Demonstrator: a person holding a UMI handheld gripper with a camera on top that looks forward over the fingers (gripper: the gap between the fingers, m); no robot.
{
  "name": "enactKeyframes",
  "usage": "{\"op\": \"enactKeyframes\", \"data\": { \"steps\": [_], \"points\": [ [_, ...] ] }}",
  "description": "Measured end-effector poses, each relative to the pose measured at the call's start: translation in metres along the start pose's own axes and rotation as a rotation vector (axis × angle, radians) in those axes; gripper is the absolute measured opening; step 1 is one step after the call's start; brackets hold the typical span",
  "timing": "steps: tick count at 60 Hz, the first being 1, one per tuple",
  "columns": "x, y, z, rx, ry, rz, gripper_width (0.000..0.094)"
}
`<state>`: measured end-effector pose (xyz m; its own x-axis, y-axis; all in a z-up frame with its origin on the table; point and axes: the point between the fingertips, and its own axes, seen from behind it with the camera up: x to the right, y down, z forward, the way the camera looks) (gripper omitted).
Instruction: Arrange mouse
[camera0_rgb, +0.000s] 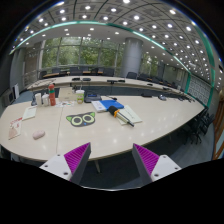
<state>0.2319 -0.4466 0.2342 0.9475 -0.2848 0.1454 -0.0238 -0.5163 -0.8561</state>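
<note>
My gripper (111, 150) is open and holds nothing; its two magenta pads (77, 156) stand wide apart, well back from the near edge of a large white table (150, 122). A small pale grey object (38, 134), possibly the mouse, lies on the table far ahead and to the left of the fingers. A dark flat object with two light rings (82, 119) lies nearer the table's middle, beyond the left finger. I cannot tell for certain which of them is the mouse.
A blue book (112, 104) on papers lies beyond the fingers. Bottles (46, 97) and a cup (80, 95) stand at the far left of the table. Papers (15, 128) lie at the left end. More desks and chairs (200, 122) stand behind and to the right.
</note>
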Motion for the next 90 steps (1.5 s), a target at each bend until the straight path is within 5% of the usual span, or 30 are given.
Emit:
{"op": "enactKeyframes", "data": {
  "steps": [20, 32, 55, 80, 90],
  "points": [
    [-0.083, 0.086, 0.018, -0.11, -0.121, -0.019, 0.0852],
    [-0.228, 0.133, 0.047, -0.111, -0.287, -0.06, 0.0856],
    [-0.476, 0.11, 0.142, -0.076, -0.459, -0.095, 0.0853],
    [-0.55, 0.065, 0.218, -0.086, -0.456, -0.126, 0.0845],
    [-0.559, 0.057, 0.232, -0.088, -0.433, -0.146, 0.0715]
  ]
}}
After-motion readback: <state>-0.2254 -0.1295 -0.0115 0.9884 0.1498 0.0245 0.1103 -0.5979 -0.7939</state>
